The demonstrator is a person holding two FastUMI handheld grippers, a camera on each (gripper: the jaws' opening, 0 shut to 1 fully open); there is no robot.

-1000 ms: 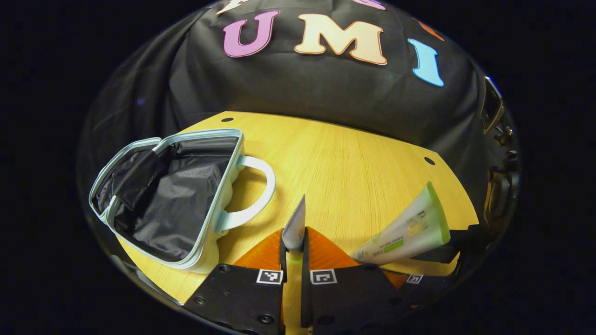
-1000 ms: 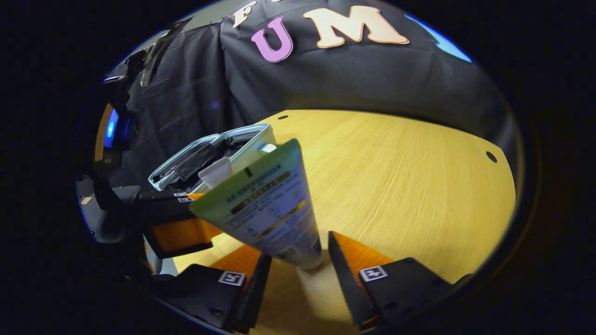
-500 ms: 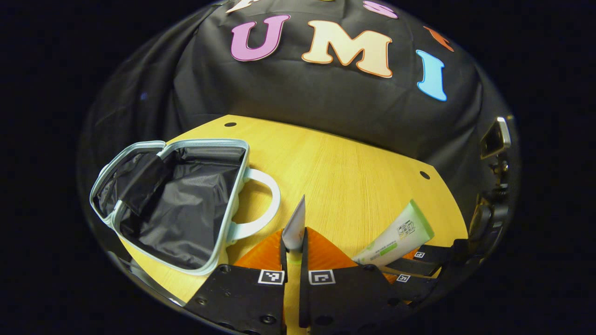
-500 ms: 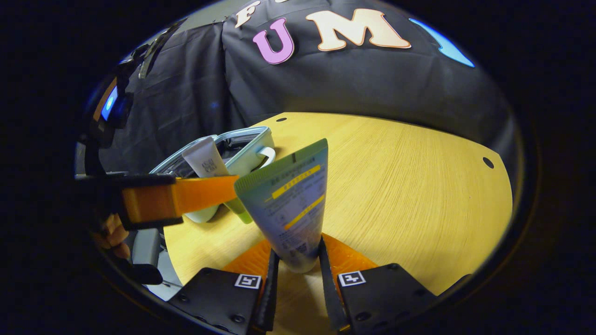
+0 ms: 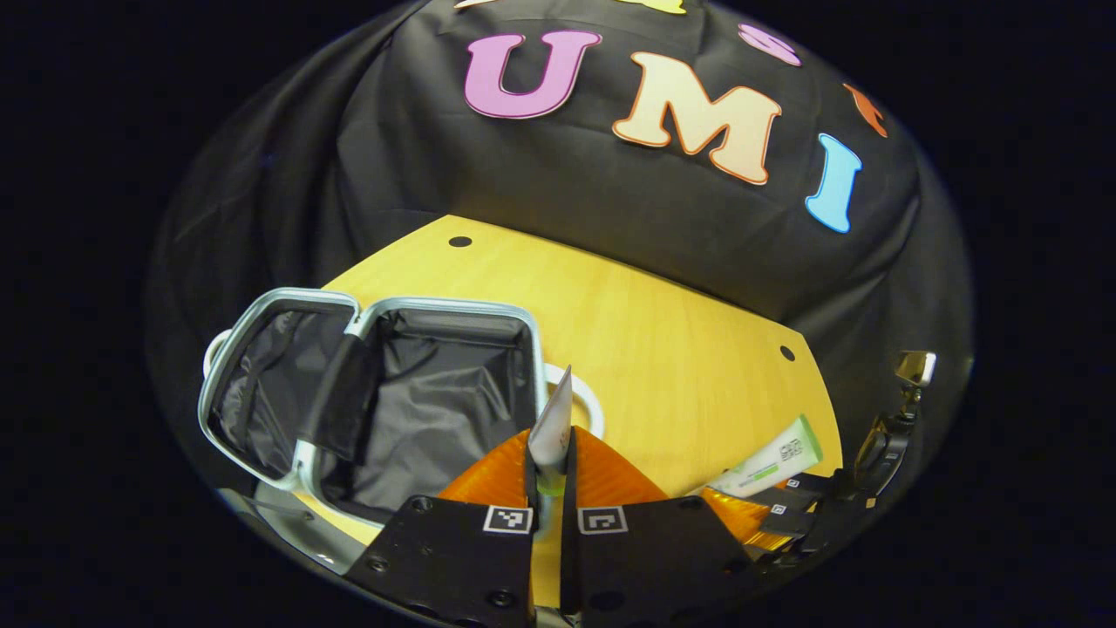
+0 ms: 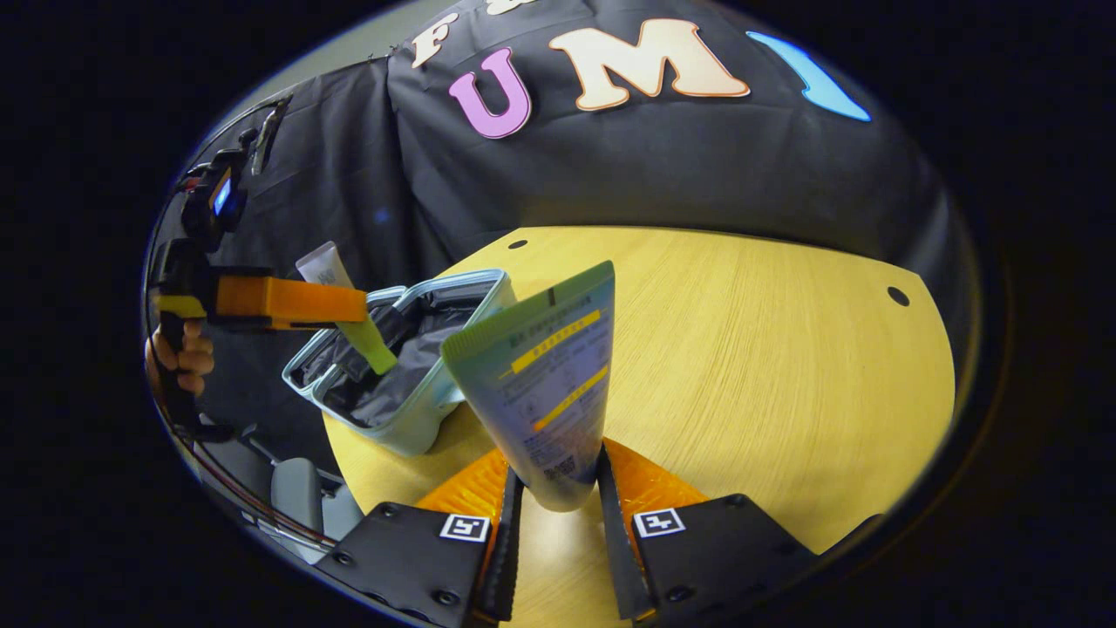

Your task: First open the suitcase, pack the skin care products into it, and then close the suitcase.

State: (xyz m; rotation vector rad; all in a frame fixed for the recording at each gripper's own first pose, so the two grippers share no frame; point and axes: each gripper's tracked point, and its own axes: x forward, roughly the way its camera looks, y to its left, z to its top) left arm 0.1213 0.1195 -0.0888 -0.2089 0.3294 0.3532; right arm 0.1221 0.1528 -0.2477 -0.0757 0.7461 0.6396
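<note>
Above the open pale-blue hard-shell suitcase (image 5: 375,392), the left gripper (image 5: 549,453) pinches a white tube (image 5: 552,423); beside its rim, over bare wooden table (image 6: 741,349), the right gripper (image 6: 558,488) pinches a green-capped tube (image 6: 545,384).

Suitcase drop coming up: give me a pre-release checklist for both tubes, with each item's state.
1. Suitcase open, dark lining exposed: ok.
2. Left gripper shut on the white tube: ok.
3. White tube above the suitcase opening, judged from the right gripper view: ok.
4. Right gripper shut on the green-edged tube: ok.
5. Green-edged tube over the suitcase: not ok, it is over the table.
6. Lining lying flat: cannot tell.
</note>
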